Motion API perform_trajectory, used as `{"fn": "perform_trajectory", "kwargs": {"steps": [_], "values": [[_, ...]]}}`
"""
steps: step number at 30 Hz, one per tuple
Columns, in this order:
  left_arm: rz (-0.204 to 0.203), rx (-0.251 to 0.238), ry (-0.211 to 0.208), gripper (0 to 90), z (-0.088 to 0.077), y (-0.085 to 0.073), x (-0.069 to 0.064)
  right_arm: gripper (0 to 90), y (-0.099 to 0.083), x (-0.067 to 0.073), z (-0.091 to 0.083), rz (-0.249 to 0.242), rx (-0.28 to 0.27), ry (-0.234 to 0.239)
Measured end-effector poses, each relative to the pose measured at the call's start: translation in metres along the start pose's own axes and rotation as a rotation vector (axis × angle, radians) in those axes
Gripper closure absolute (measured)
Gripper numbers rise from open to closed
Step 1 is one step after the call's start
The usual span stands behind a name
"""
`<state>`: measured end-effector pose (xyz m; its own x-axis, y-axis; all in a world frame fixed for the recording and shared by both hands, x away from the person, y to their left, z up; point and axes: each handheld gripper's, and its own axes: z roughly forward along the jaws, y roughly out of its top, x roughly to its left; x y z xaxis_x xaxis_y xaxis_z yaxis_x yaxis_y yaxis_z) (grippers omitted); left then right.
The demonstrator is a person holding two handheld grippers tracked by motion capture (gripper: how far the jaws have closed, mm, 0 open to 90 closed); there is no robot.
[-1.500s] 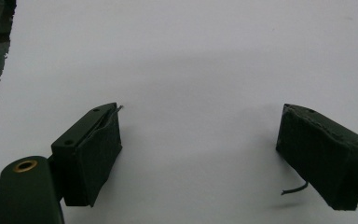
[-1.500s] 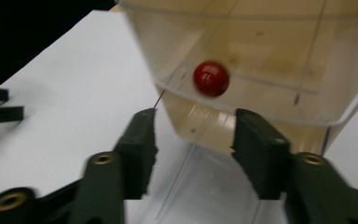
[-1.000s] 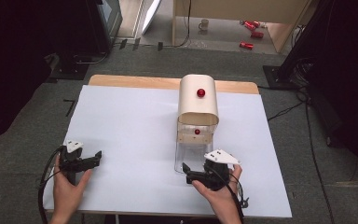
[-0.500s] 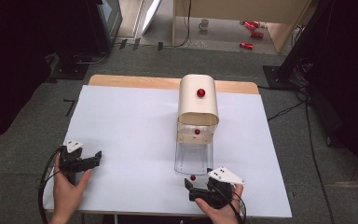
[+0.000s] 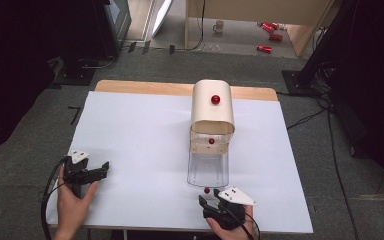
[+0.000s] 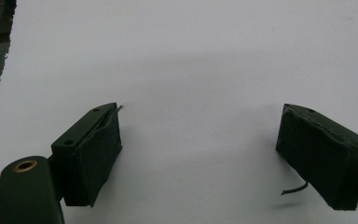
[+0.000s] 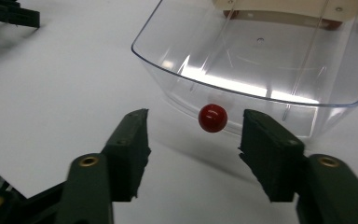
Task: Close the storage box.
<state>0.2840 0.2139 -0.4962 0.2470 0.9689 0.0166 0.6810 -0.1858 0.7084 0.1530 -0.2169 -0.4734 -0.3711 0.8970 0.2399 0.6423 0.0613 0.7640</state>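
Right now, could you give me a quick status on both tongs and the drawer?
Left tongs open over bare table. Right tongs open, either side of red knob. Clear drawer pulled out of beige cabinet. Nothing in the way.

Clear drawer (image 5: 208,170) pulled out before cabinet (image 5: 212,107) at surface (image 5: 140,130) centre-right, knob (image 5: 207,190) on drawer's near end.
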Motion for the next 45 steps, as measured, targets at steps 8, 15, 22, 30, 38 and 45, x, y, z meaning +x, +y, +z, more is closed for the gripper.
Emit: {"fn": "perform_trajectory", "kwargs": {"steps": [8,15,22,30,38,45], "values": [[0.0,0.0,0.0,13.8,0.0,0.0,0.0,61.3,-0.004,-0.002,0.015,0.039,0.029,-0.028],[0.0,0.0,0.0,13.8,0.0,0.0,0.0,72.6,-0.003,-0.006,0.016,0.077,0.006,-0.037],[0.0,0.0,0.0,13.8,0.0,0.0,0.0,78.7,0.003,-0.007,0.013,0.08,-0.006,-0.036],[0.0,-0.001,0.0,13.8,0.0,0.0,0.0,79.1,0.011,-0.011,0.015,0.075,-0.015,-0.041],[0.0,0.0,0.0,13.8,0.0,0.0,0.0,79.4,0.02,-0.017,0.019,0.075,-0.026,-0.055],[0.0,-0.001,0.0,13.8,0.0,0.0,0.0,80.5,0.029,-0.021,0.027,0.076,-0.026,-0.067]]}}
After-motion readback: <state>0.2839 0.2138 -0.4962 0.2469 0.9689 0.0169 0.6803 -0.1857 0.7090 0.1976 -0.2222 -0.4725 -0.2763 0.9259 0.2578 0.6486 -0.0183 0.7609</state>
